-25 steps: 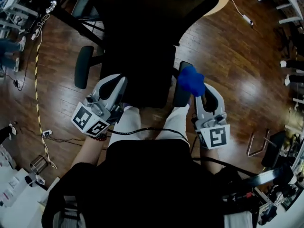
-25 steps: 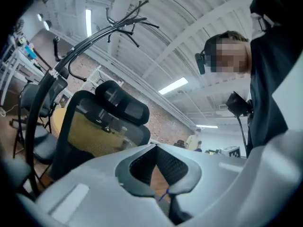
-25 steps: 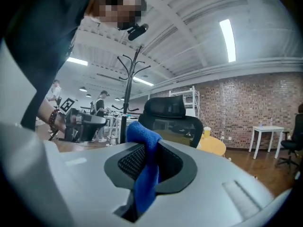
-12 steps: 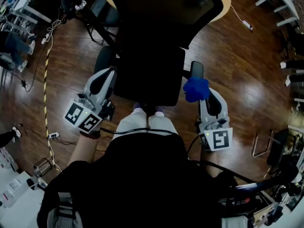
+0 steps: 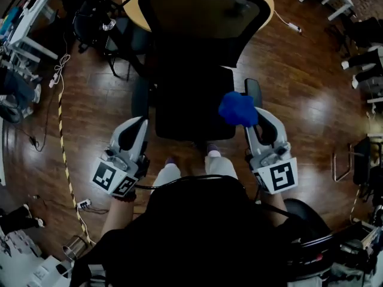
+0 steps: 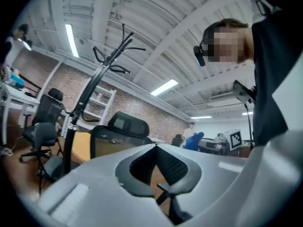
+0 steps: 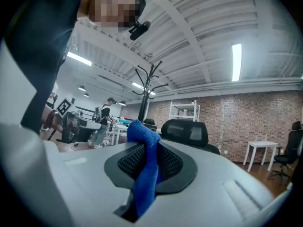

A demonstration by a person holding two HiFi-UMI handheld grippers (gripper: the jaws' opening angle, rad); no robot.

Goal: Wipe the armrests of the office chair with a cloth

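Head view: looks steeply down on the black office chair (image 5: 194,106) at the centre, with its backrest toward 12 o'clock. Finds the left gripper (image 5: 142,122) at 8 o'clock of the seat, close by the dim left armrest (image 5: 141,97), though cannot tell whether touching it. Finds the right gripper (image 5: 251,117) at 4 o'clock of the seat, pinching a bunched blue cloth (image 5: 237,109) just beside the 6 o'clock end of the right armrest (image 5: 253,89); cannot tell whether in contact there either. Left gripper view: shows the left gripper's jaws fully together, tip against tip, gripping nothing, and looks past them to the chair's headrest (image 6: 124,126) at 10 o'clock and a coat rack (image 6: 92,86) at 9 o'clock. Right gripper view: shows the right gripper's jaws clamped on the cloth (image 7: 146,171), draped from the tips down toward 6 o'clock, with the headrest (image 7: 185,130) at 1 o'clock behind.
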